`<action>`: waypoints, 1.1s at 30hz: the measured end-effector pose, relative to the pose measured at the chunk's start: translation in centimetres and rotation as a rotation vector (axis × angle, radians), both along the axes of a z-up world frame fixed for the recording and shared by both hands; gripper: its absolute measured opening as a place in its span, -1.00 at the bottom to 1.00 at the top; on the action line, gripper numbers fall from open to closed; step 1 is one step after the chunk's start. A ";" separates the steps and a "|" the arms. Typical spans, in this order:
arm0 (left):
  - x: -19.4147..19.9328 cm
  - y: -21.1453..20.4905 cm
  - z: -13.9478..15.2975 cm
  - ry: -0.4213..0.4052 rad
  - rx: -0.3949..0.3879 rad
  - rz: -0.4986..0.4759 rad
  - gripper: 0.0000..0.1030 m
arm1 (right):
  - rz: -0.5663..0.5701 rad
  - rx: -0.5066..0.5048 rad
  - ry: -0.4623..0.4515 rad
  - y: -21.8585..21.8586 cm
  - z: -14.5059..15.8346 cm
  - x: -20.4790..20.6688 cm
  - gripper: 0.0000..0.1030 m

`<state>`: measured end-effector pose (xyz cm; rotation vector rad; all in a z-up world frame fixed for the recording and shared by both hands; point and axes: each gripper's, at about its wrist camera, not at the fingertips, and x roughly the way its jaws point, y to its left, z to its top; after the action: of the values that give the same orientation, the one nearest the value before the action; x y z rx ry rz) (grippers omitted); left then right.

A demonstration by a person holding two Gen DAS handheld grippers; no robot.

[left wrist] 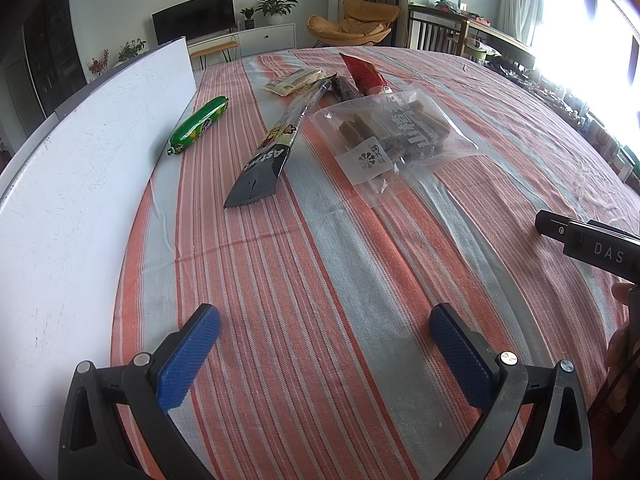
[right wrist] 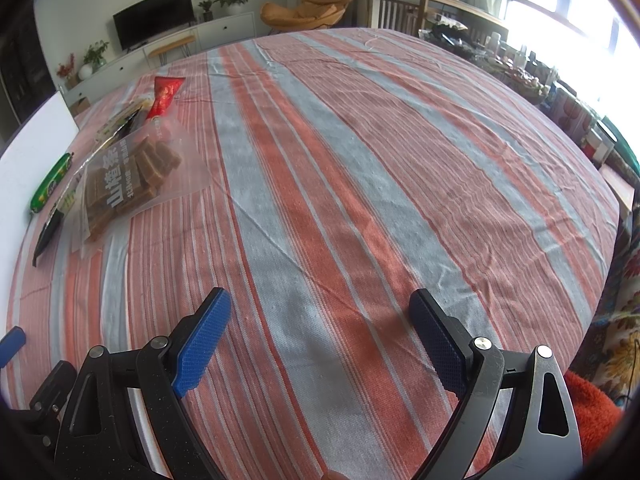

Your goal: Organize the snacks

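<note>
You are holding your left tool (left wrist: 325,330) and right tool (right wrist: 320,318) wide open and empty above the striped surface (right wrist: 360,160), snacks (left wrist: 394,132) lying ahead

The long black snack stick packet (left wrist: 272,146) carries white letters reading "Astick", seen upside down from the left wrist view. Just beside it, the clear bag of brown bars (left wrist: 396,136) bears a dark label with the large white characters "山楂条"; the smaller print beneath them is too fine to read. The black device (left wrist: 596,248) at the right edge of the left wrist view shows the grey letters "DAS".
</note>
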<state>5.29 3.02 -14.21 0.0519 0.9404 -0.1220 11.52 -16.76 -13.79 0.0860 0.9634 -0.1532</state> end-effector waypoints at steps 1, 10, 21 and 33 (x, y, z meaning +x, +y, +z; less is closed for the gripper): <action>0.0 0.0 0.0 0.000 0.000 0.000 1.00 | 0.000 0.000 0.000 0.0 0.0 0.0 0.80; 0.0 0.0 0.0 0.000 0.000 0.000 1.00 | 0.000 0.000 0.000 0.0 0.0 0.0 0.80; 1.0 0.3 1.1 0.133 -0.011 -0.027 0.99 | 0.001 0.000 0.000 0.0 0.0 0.0 0.80; 13.3 1.8 7.7 0.129 -0.091 0.058 0.97 | 0.001 0.000 0.000 0.1 0.0 -0.1 0.81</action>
<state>18.60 4.84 -6.52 -0.0683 1.0629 -0.1157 11.46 -16.70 -13.78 0.0850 0.9630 -0.1524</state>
